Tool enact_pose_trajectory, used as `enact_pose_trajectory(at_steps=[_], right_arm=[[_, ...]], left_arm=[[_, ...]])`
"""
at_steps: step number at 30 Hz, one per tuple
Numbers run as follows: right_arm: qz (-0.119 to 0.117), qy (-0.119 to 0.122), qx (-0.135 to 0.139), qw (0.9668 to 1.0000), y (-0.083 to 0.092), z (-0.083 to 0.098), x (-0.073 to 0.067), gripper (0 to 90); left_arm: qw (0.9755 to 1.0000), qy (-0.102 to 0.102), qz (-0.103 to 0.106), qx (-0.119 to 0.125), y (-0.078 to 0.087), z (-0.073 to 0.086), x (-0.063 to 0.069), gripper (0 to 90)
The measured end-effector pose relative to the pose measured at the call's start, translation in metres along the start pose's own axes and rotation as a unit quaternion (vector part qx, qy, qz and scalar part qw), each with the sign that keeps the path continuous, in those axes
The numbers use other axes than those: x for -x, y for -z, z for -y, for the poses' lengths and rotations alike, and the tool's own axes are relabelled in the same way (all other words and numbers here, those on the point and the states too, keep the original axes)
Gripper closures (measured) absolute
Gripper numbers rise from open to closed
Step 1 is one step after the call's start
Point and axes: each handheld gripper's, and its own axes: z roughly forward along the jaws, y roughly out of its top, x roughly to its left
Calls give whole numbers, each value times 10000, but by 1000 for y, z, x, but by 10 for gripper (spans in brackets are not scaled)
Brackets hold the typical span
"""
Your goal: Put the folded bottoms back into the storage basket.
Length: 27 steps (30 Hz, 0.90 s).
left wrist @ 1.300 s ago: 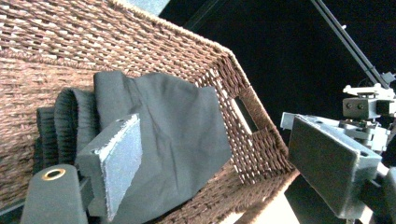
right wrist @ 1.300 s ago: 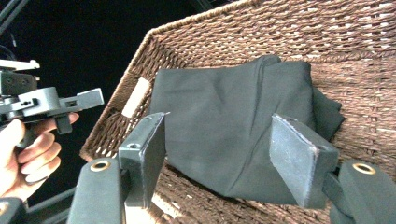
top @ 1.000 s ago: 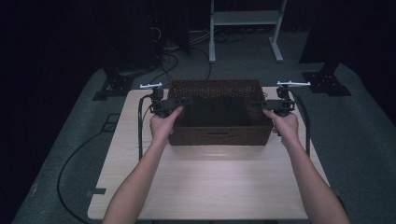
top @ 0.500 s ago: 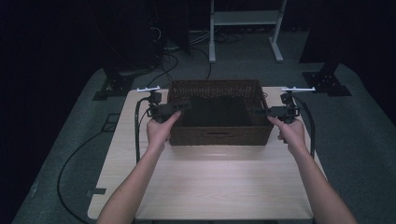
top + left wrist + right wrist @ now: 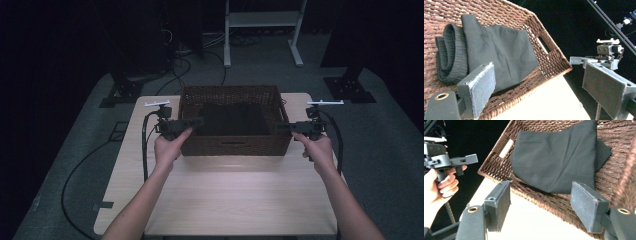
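- Where the pale wooden rectangular tabletop (image 5: 220,200) fills the lower middle of the high view, carries a brown woven wicker rectangular basket (image 5: 232,145) at its upper centre.
- Inside basket: dark folded fabric (image 5: 232,117), charcoal-black, lying on the woven floor.
- In left gripper view, seen as flat dark cloth (image 5: 506,55) across centre, with a ribbed rolled dark knit piece (image 5: 447,60) touching it at left of frame.
- In right gripper view, same flat cloth at upper centre (image 5: 556,157); slot handle cut in basket wall at upper left (image 5: 506,148).
- Left black two-jaw hand-held gripper (image 5: 192,121) at left-centre of high view, tip over the basket's left rim; held by left hand (image 5: 167,147).
- Jaws spread wide in its own view (image 5: 549,87), nothing between the pads (image 5: 482,87); one pad over basket rim, other off past the corner.
- Right black two-jaw hand-held gripper (image 5: 285,126) at right-centre of high view, tip just beside basket's right wall; held by right hand (image 5: 315,147).
- Jaws spread wide in its own view (image 5: 541,207), holding nothing; table edge and basket wall between them.
- Left gripper and hand also visible at left edge of right gripper view (image 5: 439,182).
- Black cables (image 5: 145,145) trailing from both grippers.
- Grey floor (image 5: 60,150) around table; white frame legs (image 5: 260,30) at top centre.
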Motion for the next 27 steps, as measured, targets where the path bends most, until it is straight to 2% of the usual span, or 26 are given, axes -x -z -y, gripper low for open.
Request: enact_pose_trajectory(at_steps=[9,12,15,27], right_arm=[[-57,-1,30,10000,8,15,7,324],[-115,-42,63,9999,11,19,7,323],[-137,28,115,9998,15,23,6,322],[-224,156,171,9995,30,39,-1,318]], left_arm=[[9999,-66,42,-109,9,16,-1,102],[9999,9,119,-91,12,22,-1,102],[9999,-80,52,-107,15,25,1,102],[9997,-190,154,-48,27,42,8,102]])
